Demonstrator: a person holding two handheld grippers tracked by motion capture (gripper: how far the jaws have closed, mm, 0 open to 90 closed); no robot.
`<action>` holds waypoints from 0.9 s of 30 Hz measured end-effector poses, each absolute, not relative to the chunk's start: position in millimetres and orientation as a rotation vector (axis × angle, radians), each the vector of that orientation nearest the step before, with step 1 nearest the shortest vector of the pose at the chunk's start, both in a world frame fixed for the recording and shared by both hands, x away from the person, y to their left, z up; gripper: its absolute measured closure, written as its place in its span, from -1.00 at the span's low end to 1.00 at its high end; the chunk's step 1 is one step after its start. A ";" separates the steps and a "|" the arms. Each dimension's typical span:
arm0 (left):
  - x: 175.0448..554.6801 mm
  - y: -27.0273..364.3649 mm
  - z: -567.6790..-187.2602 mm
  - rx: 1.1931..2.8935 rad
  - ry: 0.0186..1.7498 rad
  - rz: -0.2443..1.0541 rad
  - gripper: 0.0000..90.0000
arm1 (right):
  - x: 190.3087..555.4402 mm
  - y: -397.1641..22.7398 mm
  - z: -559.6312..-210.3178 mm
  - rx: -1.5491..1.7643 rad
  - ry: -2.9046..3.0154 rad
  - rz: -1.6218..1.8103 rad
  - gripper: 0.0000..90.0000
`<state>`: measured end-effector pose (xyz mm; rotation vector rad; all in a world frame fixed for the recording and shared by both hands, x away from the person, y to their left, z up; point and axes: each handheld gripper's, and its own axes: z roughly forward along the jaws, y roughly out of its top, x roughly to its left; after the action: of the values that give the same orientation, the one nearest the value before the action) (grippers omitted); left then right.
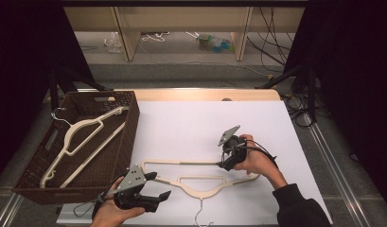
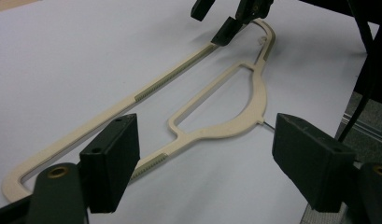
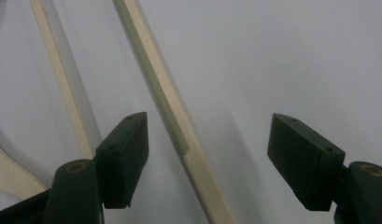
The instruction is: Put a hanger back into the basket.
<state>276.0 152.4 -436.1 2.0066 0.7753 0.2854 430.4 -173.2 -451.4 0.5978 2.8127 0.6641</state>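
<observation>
As I go from left to right across the table [image 1: 257, 118], the entries run thus.

Item one: brown woven basket [image 1: 129, 127], at the table's left edge. It holds one cream hanger [image 1: 82, 142] lying slantwise, hook toward the far corner; I judge it the place where hangers are collected.

Item two: my left hand-held gripper [image 1: 163, 185], low at the near left, just beside the basket's near corner. Its jaws stand wide and have nothing between the pads; in the left gripper view the near end of the loose hanger lies just past the left jaw, not pinched. I keep it there, I judge, to take that end once the other is secured.

Item three: second cream hanger [image 1: 200, 182], flat on the white sheet in the middle of the table, straight bar on the far side, wire hook toward me. It lies apart from the basket.

Item four: my right hand-held gripper [image 1: 224, 164], tipped down over the hanger's straight bar [image 3: 179, 130] toward its right part. The jaws are parted to either side of the bar, the pads clear of it. Straddling the thin bar lets the pads close across its width for a firm pinch.
</observation>
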 end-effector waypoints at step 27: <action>276.5 152.4 -444.1 2.036 0.756 0.268 -0.45 | 433.1 -144.6 -456.9 0.334 3.035 0.378 0.67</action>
<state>276.5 152.4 -444.1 2.0362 0.7557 0.2681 433.1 -144.6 -456.9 0.3344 3.0346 0.3779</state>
